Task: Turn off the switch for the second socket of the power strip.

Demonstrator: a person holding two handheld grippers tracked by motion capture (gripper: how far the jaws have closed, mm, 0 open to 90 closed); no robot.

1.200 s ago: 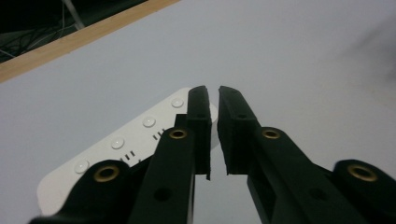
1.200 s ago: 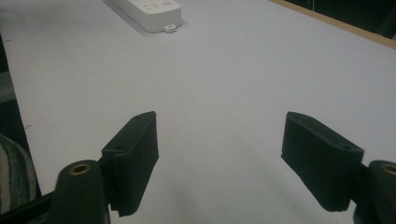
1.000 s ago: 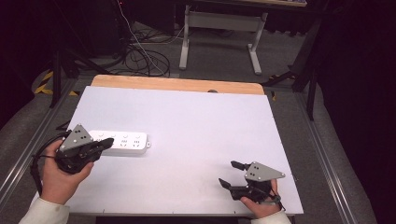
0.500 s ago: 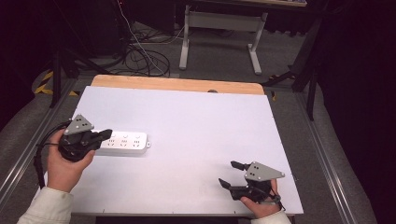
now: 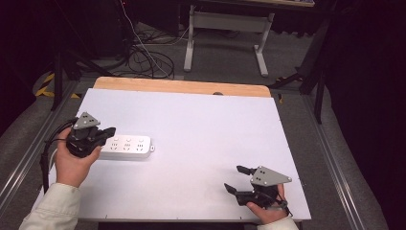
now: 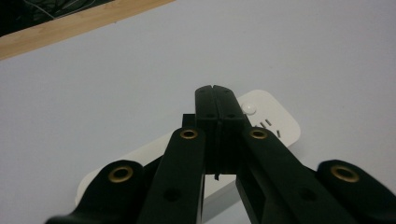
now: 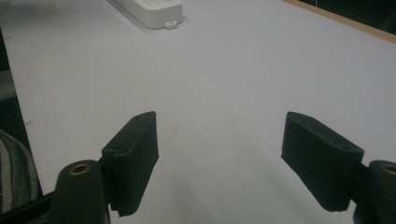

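left gripper (image 5: 109,132): jaws closed, empty, over power strip (image 5: 128,146) switch end | right gripper (image 5: 235,179): jaws open, empty | risk: closed tips may shove strip across worktop (image 5: 201,124)

We found no legible text, brand, number or sign in any view. The white power strip (image 5: 125,145) carried only its socket slots and a round button, with no lettering we could make out on its top face or its end, where the small tab was too blurred to read. The yellow-and-black hazard stripes (image 5: 48,85) on the floor at the far left were the one marking we noted, and they bore no words.
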